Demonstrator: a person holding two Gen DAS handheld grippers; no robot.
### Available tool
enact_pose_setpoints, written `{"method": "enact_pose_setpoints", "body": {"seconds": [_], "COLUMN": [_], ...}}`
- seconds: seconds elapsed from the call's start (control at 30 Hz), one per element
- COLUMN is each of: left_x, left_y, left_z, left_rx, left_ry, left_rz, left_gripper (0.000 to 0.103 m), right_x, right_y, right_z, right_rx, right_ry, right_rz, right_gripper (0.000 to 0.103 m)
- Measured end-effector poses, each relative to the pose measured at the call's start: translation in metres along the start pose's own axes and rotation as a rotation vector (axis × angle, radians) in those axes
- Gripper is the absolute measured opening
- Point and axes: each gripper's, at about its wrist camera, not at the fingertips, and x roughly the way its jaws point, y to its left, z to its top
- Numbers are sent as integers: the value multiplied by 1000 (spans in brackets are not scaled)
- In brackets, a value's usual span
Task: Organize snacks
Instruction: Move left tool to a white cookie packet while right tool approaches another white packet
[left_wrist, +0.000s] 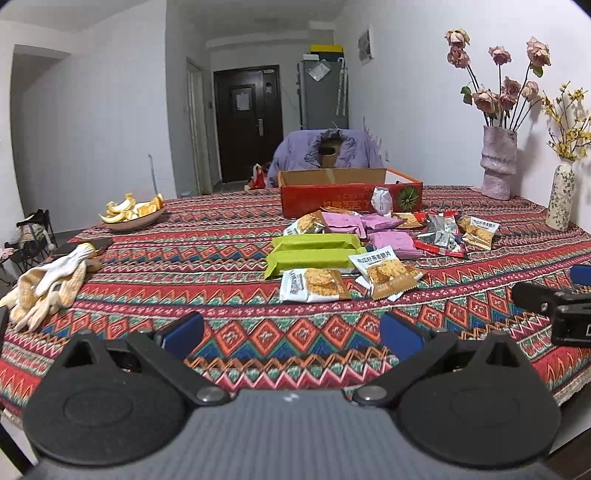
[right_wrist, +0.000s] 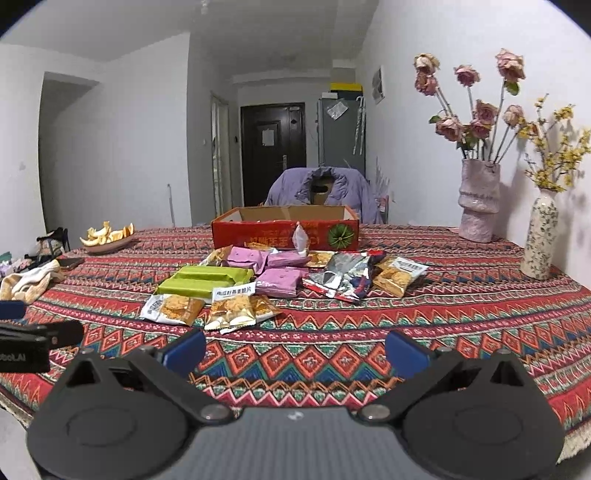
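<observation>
A heap of snack packets lies mid-table in front of an open red cardboard box (left_wrist: 351, 197) (right_wrist: 284, 232). Two green bars (left_wrist: 314, 251) (right_wrist: 205, 278), pink packets (left_wrist: 395, 242) (right_wrist: 280, 280), orange cracker packets (left_wrist: 314, 284) (right_wrist: 232, 308) and silver-red wrappers (left_wrist: 441, 234) (right_wrist: 345, 277) make up the pile. My left gripper (left_wrist: 291, 334) hovers open above the near tablecloth, well short of the snacks, nothing between its blue pads. My right gripper (right_wrist: 295, 350) is likewise open and empty, the pile ahead and slightly left. Each gripper's side shows at the other view's edge.
A patterned red tablecloth (left_wrist: 229, 288) covers the table. A bowl of orange peel (left_wrist: 131, 214) sits far left, with gloves (left_wrist: 48, 280) and a phone near the left edge. Two vases of flowers (left_wrist: 498, 162) (right_wrist: 541, 236) stand at the right wall. A chair with a purple jacket (right_wrist: 321, 188) is behind the box.
</observation>
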Motion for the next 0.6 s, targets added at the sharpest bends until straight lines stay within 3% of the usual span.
{"method": "enact_pose_setpoints", "body": {"seconds": [0.23, 0.47, 0.6], "left_x": [46, 97, 123], "left_y": [8, 6, 7], "left_z": [19, 34, 39], "left_rx": [-12, 26, 33], "left_ry": [26, 72, 111], "left_rz": [-23, -41, -51], "left_gripper": [103, 97, 97], "right_x": [41, 94, 123], "right_y": [5, 14, 20], "right_z": [18, 33, 40], "right_rx": [-7, -23, -26], "right_ry": [50, 117, 152], "right_rz": [57, 103, 128], "right_gripper": [100, 83, 82]}}
